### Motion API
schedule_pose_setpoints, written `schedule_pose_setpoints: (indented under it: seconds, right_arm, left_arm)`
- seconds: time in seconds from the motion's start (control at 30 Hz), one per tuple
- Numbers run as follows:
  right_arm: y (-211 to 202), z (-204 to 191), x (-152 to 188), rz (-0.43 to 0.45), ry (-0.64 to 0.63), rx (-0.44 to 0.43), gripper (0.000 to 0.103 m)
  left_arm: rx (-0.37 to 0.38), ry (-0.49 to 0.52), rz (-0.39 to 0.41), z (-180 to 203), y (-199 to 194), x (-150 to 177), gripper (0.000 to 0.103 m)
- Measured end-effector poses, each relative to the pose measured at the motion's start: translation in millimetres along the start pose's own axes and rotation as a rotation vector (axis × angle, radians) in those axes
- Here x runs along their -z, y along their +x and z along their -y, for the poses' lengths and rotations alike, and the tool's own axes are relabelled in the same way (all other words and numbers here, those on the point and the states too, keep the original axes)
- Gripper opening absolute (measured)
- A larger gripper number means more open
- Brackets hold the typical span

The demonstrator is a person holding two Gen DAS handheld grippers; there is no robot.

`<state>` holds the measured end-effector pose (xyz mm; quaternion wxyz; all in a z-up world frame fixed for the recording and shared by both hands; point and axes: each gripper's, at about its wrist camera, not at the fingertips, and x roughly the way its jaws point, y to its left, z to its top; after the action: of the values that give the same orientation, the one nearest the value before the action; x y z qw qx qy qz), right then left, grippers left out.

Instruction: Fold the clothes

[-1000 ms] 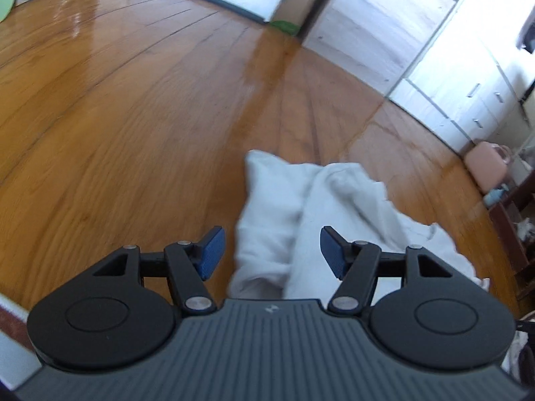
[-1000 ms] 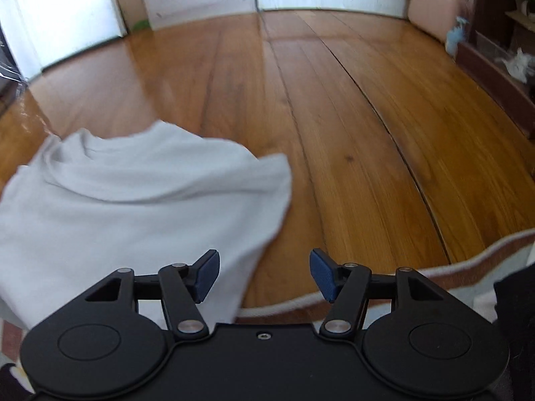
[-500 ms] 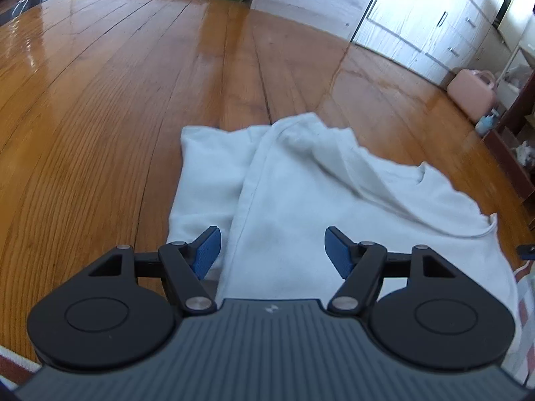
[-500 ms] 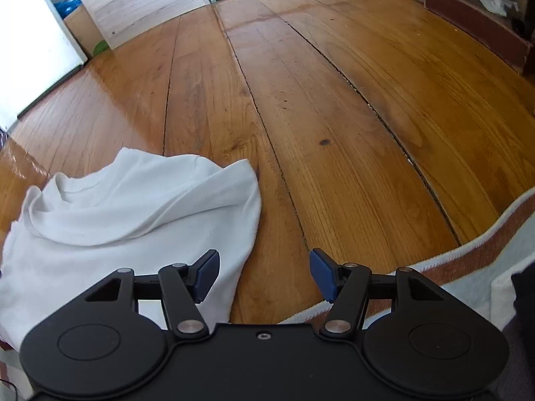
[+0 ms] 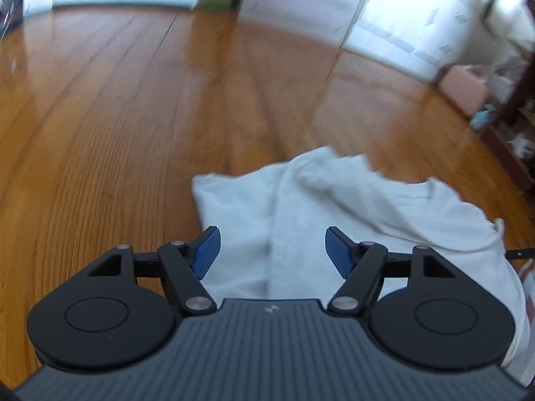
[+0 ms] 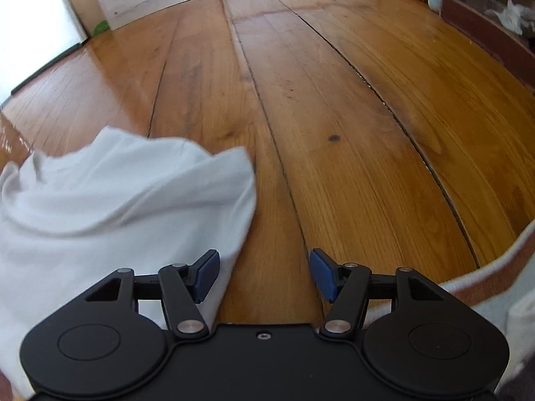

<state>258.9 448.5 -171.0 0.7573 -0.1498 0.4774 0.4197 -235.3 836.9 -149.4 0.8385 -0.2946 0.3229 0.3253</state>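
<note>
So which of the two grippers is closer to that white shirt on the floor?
Left. The left gripper hangs open right over the white shirt, cloth showing between its fingers. The right gripper, also open, is off the shirt's edge, over bare wooden floor.

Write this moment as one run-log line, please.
task: fold clothes | left gripper: open above white garment | right gripper: open, over wooden floor

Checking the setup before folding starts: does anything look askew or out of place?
The white shirt lies rumpled on the wood floor, one part bunched over the rest, not spread flat. Nothing else stands out.
</note>
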Motion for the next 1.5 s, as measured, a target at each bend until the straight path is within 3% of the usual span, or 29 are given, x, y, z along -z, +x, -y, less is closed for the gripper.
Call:
schedule_pose_setpoints:
  seconds: [0.1,0.2,0.27,0.33,0.37,0.4,0.43,0.57,0.67,0.77,0.8,0.83,0.87,0.9,1.0,1.07,1.13,1.17,1.27,1.37,1.43,1.5]
  right_arm:
    - [7.8,-1.2,-16.1,0.020,0.002,-0.020,0.065]
    - [20.0,-12.5,-20.6,0.037,-0.073,-0.034,0.066]
    - [28.2,-20.1,-23.5,0.048,-0.124,-0.042,0.068]
    - [30.2,-31.2,-27.7,0.063,-0.207,-0.053,0.063]
    - [31.2,-36.8,-29.8,0.071,-0.248,-0.058,0.049]
    - [32.1,-42.3,-31.9,0.078,-0.289,-0.063,0.026]
    - [29.2,-45.5,-33.5,0.087,-0.293,-0.069,0.020]
    - [13.7,-29.7,-33.5,0.154,-0.154,-0.116,0.017]
    - [14.5,-4.3,-30.9,0.133,0.019,-0.177,0.015]
    - [18.6,1.2,-27.3,0.106,0.067,-0.189,0.015]
    - [19.0,2.0,-26.1,0.097,0.074,-0.191,0.015]
    - [19.3,-1.9,-24.7,0.093,0.043,-0.178,0.015]
    - [19.6,-6.0,-23.3,0.088,0.010,-0.164,0.015]
    - [19.9,-10.2,-21.9,0.083,-0.022,-0.150,0.015]
    - [17.1,-16.8,-18.2,0.085,-0.094,-0.116,0.016]
    - [17.1,-17.9,-17.2,0.091,-0.097,-0.111,0.016]
    - [18.7,-17.1,-15.9,0.091,-0.096,-0.112,0.019]
    - [19.5,-17.0,-15.4,0.092,-0.100,-0.111,0.021]
    - [19.2,-15.8,-15.3,0.095,-0.100,-0.108,0.021]
    - [17.3,-16.4,-13.4,0.092,-0.121,-0.097,0.021]
    - [17.3,-16.7,-12.1,0.090,-0.138,-0.089,0.024]
    - [17.5,-14.2,-11.1,0.090,-0.133,-0.091,0.026]
  left_arm:
    - [0.027,0.070,-0.016,5.0,8.2,-17.4,0.066]
    - [0.055,0.196,-0.016,22.4,10.7,-26.4,0.066]
    - [0.043,0.276,-0.015,36.5,13.4,-25.2,0.066]
    - [0.015,0.350,-0.008,50.1,16.5,-23.1,0.066]
    - [0.002,0.381,0.000,54.7,18.3,-21.8,0.066]
    - [-0.003,0.403,0.014,57.2,19.1,-21.2,0.065]
    - [0.000,0.415,0.026,57.9,19.9,-21.3,0.065]
    - [0.029,0.388,-0.011,52.2,35.9,-25.7,0.065]
    - [0.061,0.331,-0.116,44.7,61.2,-27.6,0.066]
    - [0.035,0.322,-0.175,46.6,75.9,-26.5,0.065]
    - [0.015,0.324,-0.183,50.3,76.1,-27.3,0.054]
    - [-0.001,0.315,-0.180,52.6,75.2,-26.8,0.030]
    - [0.006,0.306,-0.170,55.3,72.4,-26.6,0.018]
    - [0.023,0.306,-0.155,58.3,69.0,-25.5,0.013]
    - [-0.022,0.362,-0.103,73.8,60.4,-16.3,0.012]
    - [-0.052,0.401,-0.069,82.4,59.0,-10.0,0.018]
    - [-0.069,0.396,-0.085,83.1,66.7,-8.1,0.053]
    - [-0.065,0.381,-0.090,82.1,69.9,-8.6,0.055]
    - [-0.051,0.343,-0.017,82.0,64.1,-11.3,0.052]
    - [0.009,0.295,0.035,81.6,49.5,-11.2,0.052]
    - [0.073,0.268,0.025,82.6,45.9,-10.4,0.052]
    - [0.091,0.254,-0.002,84.1,48.7,-6.7,0.052]
